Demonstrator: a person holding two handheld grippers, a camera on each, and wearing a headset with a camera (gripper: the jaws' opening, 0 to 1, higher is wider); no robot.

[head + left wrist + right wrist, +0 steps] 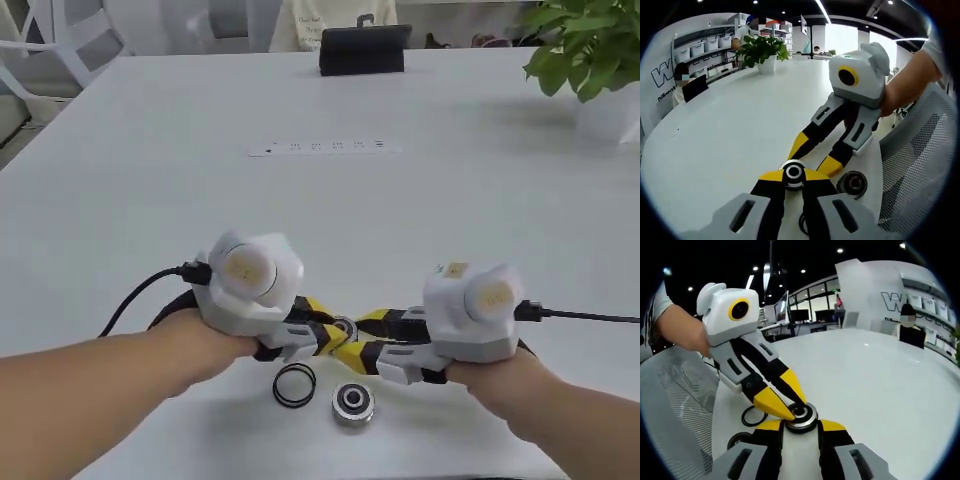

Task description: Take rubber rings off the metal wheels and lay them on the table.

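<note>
The white tabletop (420,200) runs far ahead of you in the head view, with a power strip (325,148) in its middle and a green plant (585,45) at the far right corner. Near your edge, the left gripper (322,336) and the right gripper (365,338) point toward each other. Their yellow tips meet on one metal wheel (343,328), which is held a little above the surface. Just in front of it, closer to you, a black rubber ring (294,385) lies flat on the tabletop. A second wheel (353,401) lies just beside this ring, on its right.

In the left gripper view, your own fingers (771,176) are closed on the metal wheel (793,171). It sits between the two yellow tips and touches both. The right gripper (807,164) comes from the upper right, and its tips reach the same wheel. The second wheel (854,184) rests on the tabletop just to the right of them.

In the right gripper view, your own fingers (832,426) clamp the metal wheel (801,416) from both sides, one yellow tip at each side of its rim. The left gripper (795,407) enters from the upper left, and its fingertips (774,404) press on the top of the wheel. The rubber ring (754,416) lies on the tabletop to the left, apart from all fingers, and the second wheel (738,440) is near it.
</note>
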